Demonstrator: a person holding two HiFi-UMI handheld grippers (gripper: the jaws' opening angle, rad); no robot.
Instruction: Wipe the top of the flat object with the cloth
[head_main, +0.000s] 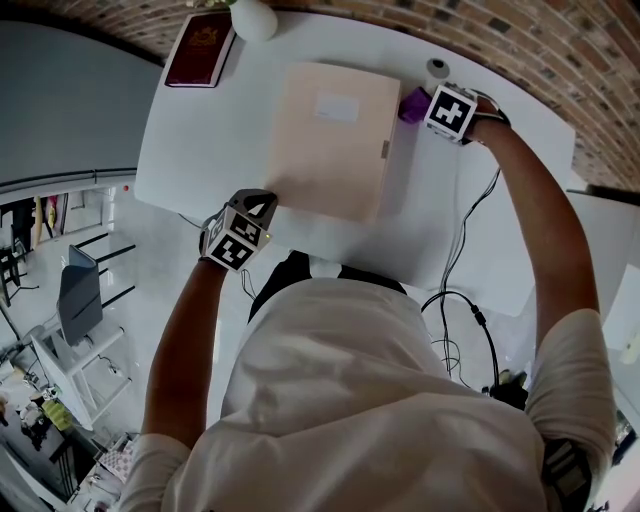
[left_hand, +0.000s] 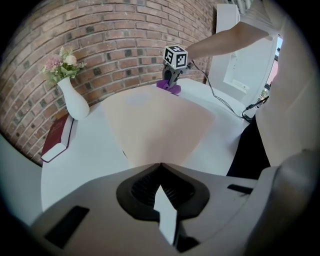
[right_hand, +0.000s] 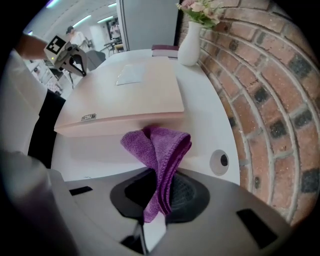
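Hanging from the right gripper (head_main: 428, 106), the purple cloth (right_hand: 159, 147) is pinched in a folded bunch between the jaws, its loose end bulging out ahead of them. It sits off the right edge of the flat beige folder (head_main: 330, 140), low against that edge and by the far right corner, not up on the top face; whether it touches the side cannot be told.

The folder lies closed in the middle of the white table (head_main: 200, 140), with a pale label (head_main: 337, 108) on its lid. The left gripper (head_main: 258, 203) is at the folder's near left corner. Its jaws are pressed together with nothing seen between them, and the tips sit right at the corner, perhaps to steady it.

By the look of things, the cloth is picked up and brought to the folder, but wiping has not begun. The whole top remains to be covered, so the cloth has to be lifted onto the lid and drawn across it.

A book (head_main: 198, 50) and a white vase (left_hand: 75, 102) stand well clear at the far left.
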